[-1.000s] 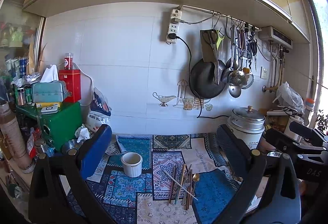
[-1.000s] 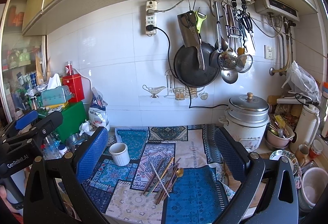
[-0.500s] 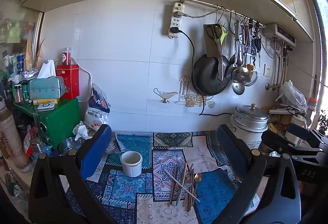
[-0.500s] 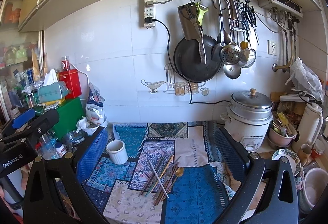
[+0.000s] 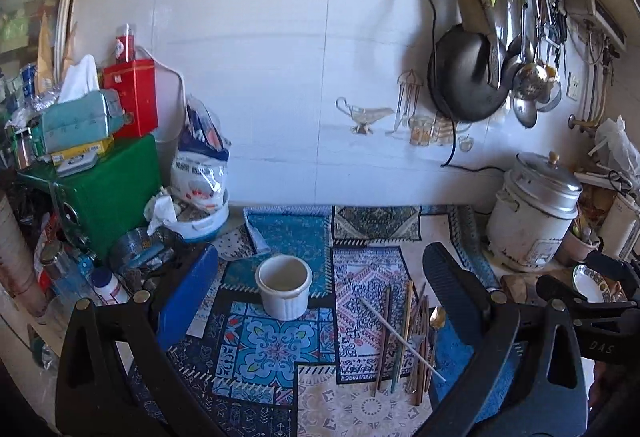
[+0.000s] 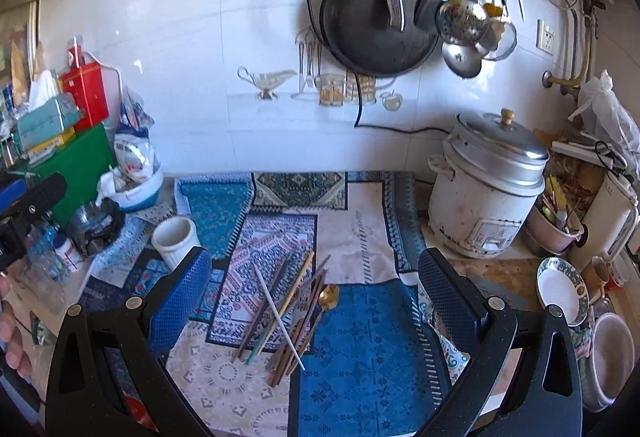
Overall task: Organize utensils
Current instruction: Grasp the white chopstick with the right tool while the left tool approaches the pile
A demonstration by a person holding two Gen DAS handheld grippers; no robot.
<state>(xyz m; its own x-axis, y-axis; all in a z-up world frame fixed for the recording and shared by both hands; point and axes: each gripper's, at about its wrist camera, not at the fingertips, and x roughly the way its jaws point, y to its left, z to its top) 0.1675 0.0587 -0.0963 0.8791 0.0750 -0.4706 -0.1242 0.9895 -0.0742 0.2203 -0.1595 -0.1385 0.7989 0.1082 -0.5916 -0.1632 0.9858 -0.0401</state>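
Patterned mats [image 5: 276, 349] covered the counter across the lower middle of both views, blue and beige patches laid side by side. At the right of the right wrist view stood a white rice cooker [image 6: 486, 193] with a metal lid, and above it, in the upper middle of the frame, a black pan [image 6: 372, 33] hung on the tiled wall. A green box [image 5: 108, 193] sat at the left of the left wrist view.

Both claws were spread wide and held nothing. The left gripper [image 5: 320, 293] hung over the mats with the white cup [image 5: 284, 291] between its fingers in the frame, low in the centre. The right gripper [image 6: 316, 291] hung over the utensils [image 6: 294, 317], a loose bundle of chopsticks and a fork lying on the mats in the lower centre of the frame. One white chopstick [image 6: 278, 317] lay crosswise on the bundle, and a gold spoon [image 6: 327, 298] lay at its right edge. In the left wrist view the bundle lay right of the cup, apart from it.
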